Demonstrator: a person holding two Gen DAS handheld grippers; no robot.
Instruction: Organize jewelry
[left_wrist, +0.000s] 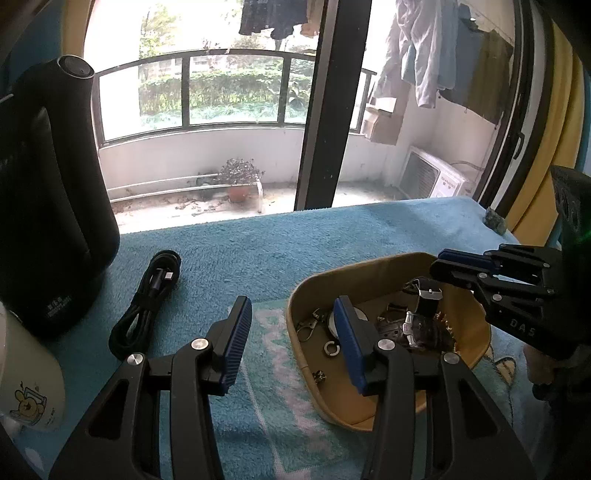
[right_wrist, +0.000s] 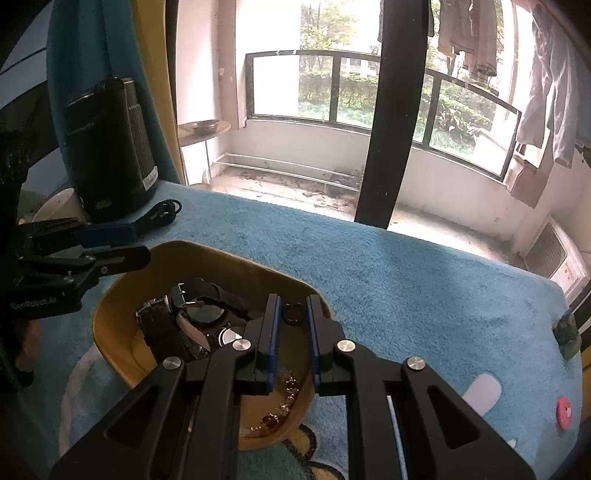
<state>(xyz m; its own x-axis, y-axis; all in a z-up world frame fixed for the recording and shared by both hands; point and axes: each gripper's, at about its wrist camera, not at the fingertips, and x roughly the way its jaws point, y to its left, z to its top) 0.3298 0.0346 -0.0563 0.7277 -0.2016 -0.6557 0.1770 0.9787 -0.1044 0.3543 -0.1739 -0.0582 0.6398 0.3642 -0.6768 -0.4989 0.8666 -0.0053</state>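
Observation:
A tan tray (left_wrist: 369, 269) (right_wrist: 207, 254) lies on the blue fleece blanket and holds watches (right_wrist: 203, 314), a gold bead bracelet (right_wrist: 288, 391), a silver open ring (left_wrist: 331, 348) and small clasps. My right gripper (right_wrist: 293, 299) hovers over the tray's far right corner, shut on a small dark ring (right_wrist: 285, 315) pinched between its blue pads; in the left wrist view this gripper (left_wrist: 437, 264) reaches in from the right above the tray. My left gripper (left_wrist: 291, 302) (right_wrist: 142, 244) is open and holds nothing, one finger over the blanket and one over the tray's left edge.
A tall black appliance (left_wrist: 48, 203) and a coiled black cable (left_wrist: 147, 295) sit at the left of the blanket, with a white mug (left_wrist: 26, 387) at the near left. A green stone (right_wrist: 567, 332) and a pink disc (right_wrist: 564, 411) lie at the right edge. Glass balcony doors stand behind.

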